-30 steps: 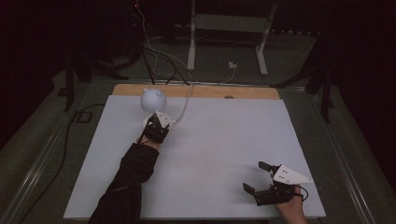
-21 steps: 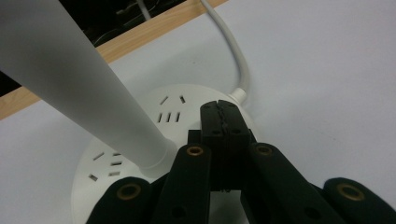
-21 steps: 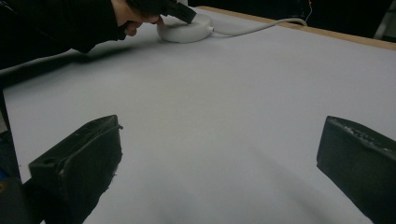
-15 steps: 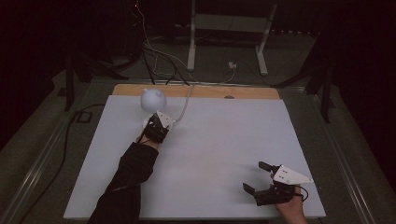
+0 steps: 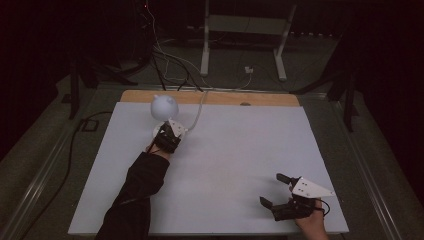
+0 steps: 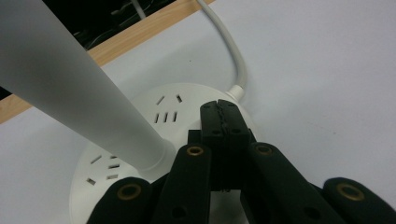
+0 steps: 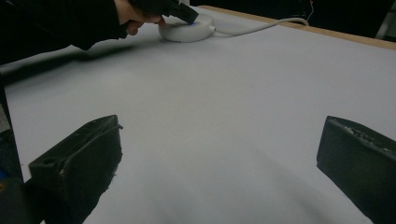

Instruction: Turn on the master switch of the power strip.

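A white lamp stands at the far left of the table, with a round head (image 5: 164,106) and a slanting stem (image 6: 70,88) rising from a round base (image 6: 159,107) that carries socket slots. My left gripper (image 6: 222,109) is shut with nothing between its jaws, and its closed tips rest on top of the base beside the stem. From above, the left gripper (image 5: 167,136) covers most of the base. My right gripper (image 5: 271,189) sits near the table's front right corner, open and holding nothing. The right gripper view looks between its own jaws (image 7: 219,154) across to the lamp base (image 7: 187,31).
A white cord (image 6: 231,51) leaves the base and runs off the far edge. The white tabletop (image 5: 240,150) has a wooden strip (image 5: 225,97) along its back. A metal stand (image 5: 240,30) and loose cables lie on the dark floor behind.
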Demonstrator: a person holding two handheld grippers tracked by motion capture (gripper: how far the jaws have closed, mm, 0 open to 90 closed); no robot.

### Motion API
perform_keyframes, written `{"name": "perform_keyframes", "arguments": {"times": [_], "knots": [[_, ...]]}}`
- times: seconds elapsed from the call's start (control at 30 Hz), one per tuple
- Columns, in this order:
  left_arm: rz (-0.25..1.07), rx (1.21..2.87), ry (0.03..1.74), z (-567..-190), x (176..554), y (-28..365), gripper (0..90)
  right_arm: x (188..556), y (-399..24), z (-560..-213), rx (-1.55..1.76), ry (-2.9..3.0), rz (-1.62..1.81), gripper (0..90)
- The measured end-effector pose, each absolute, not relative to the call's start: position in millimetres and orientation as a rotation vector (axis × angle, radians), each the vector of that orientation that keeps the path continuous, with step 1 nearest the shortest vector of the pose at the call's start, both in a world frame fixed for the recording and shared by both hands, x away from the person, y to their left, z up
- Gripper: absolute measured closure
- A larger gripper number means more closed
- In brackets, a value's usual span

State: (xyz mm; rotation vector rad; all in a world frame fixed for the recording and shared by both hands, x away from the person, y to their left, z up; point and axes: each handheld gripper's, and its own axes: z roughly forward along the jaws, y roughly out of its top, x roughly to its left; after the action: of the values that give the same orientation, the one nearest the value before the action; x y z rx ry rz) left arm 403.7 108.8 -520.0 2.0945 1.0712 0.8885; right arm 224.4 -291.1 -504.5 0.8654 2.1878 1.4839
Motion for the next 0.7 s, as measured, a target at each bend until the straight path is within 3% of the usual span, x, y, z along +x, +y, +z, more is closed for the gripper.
{"name": "perform_keyframes", "arguments": {"times": [0.57,0.7], "knots": [[0.941,2.191,1.055,-517.8,407.6,98.1,90.0,224.3,-291.0,-504.3,0.862,2.189,1.484,0.1],[0.899,2.176,1.076,-515.8,409.7,100.0,90.0,223.1,-291.2,-503.2,0.864,2.184,1.486,0.1]]}}
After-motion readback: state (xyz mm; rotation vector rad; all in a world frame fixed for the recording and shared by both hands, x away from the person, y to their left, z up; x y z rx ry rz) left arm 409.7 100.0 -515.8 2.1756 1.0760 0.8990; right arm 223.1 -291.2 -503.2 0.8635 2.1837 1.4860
